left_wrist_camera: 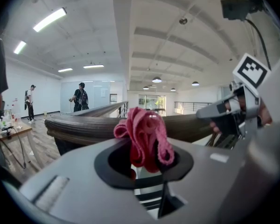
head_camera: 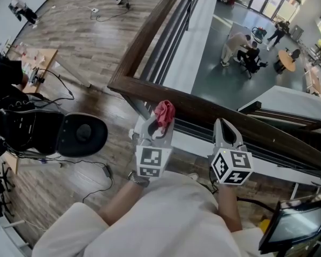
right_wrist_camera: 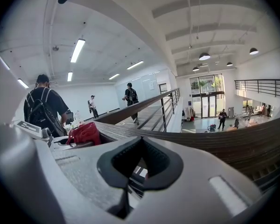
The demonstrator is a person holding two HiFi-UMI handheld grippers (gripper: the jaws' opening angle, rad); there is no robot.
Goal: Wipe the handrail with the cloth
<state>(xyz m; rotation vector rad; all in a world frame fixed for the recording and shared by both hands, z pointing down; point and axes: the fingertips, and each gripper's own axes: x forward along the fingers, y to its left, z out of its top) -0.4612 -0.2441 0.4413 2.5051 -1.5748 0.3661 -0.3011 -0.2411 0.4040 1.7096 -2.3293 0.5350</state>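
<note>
Item 1, left claw [head_camera: 161, 124] [left_wrist_camera: 144, 158]: jaws are clamped on a pink-red cloth [head_camera: 165, 113] [left_wrist_camera: 145, 135], which is bunched into folds and stands up out of the jaw tips.

Item 2, cloth position: it is held at the near edge of the dark wooden handrail [head_camera: 219, 116] [left_wrist_camera: 79, 126], close to the rail's corner. Contact with the wood cannot be confirmed.

Item 3, right claw [head_camera: 225, 126] [right_wrist_camera: 141, 166]: jaws are pressed together and nothing is held between them. It is pointed at the same handrail [right_wrist_camera: 210, 141], beside the left claw, whose cloth [right_wrist_camera: 85, 133] is seen at the left of the right gripper view.

Item 4, surroundings: a wooden desk [head_camera: 41, 61] is set well to the left on the wood floor [head_camera: 91, 42]. Several people [head_camera: 242, 48] are seen on the lower floor beyond the rail.
</note>
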